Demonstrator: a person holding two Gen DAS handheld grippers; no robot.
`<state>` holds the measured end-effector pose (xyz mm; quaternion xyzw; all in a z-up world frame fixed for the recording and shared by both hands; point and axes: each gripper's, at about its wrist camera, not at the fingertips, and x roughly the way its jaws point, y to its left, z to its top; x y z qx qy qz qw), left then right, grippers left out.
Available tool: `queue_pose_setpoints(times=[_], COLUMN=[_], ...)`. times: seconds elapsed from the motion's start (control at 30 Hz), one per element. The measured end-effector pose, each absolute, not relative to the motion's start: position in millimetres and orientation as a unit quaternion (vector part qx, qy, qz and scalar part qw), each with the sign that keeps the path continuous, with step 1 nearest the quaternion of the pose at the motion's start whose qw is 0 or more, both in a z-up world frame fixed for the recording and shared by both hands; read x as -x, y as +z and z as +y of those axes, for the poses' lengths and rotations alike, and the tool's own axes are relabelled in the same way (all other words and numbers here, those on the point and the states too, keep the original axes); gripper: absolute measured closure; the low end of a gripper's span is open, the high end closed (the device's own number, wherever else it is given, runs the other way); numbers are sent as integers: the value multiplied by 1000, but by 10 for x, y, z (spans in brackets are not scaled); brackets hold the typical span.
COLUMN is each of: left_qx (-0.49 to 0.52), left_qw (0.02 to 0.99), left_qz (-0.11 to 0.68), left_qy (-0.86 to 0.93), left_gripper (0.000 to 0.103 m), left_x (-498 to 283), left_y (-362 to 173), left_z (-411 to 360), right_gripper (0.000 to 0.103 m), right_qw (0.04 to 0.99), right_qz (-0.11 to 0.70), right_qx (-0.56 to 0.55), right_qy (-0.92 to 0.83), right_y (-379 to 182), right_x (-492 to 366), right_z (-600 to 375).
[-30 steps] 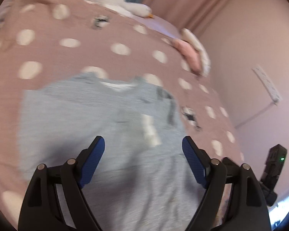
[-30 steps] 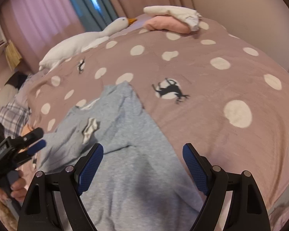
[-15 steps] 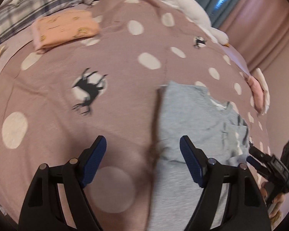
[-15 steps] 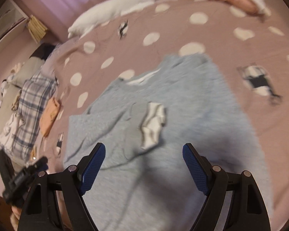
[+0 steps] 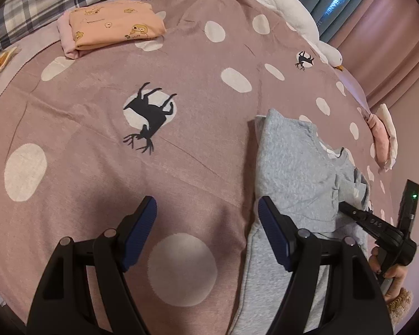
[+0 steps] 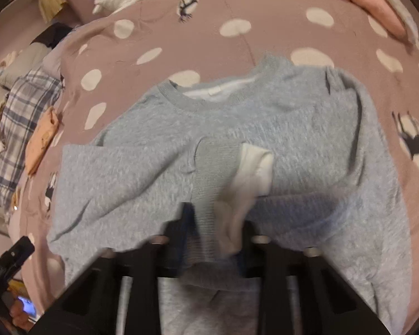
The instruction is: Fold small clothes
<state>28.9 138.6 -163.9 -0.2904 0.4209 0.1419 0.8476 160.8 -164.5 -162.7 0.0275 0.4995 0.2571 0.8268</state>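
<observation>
Grey sweater (image 6: 307,128) lies spread on the bed (image 5: 103,184), sleeve folded across its chest. Right gripper (image 6: 212,231) is closing, pinching the sleeve cuff (image 6: 206,195) over the sweater's middle. Left gripper (image 5: 206,234) is spread but narrowing, nothing between its jaws, at the sweater's left edge.
</observation>
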Motion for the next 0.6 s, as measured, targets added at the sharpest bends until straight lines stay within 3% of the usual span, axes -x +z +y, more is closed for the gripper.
queue_pose_setpoints(times=[0.07,0.4,0.6], left_qx=[289,277,268], left_qw=[850,858,857], left_qz=[420,418,432], left_qy=[135,115,86], left_gripper=[28,28,28], left_x=[-308,-532,-829], left_y=[-1620,-1512,-1538], left_z=[1359,1207,1013], right_gripper=[88,88,89], right_qw=[832,896,910], right_qz=[487,340,321], right_qx=[-30,-35,-15], right_qy=[264,284,261], right_y=[-1508,-305,-242], right_x=[-1580,-1317,-1410], right_z=[-1685,-2029,-2034])
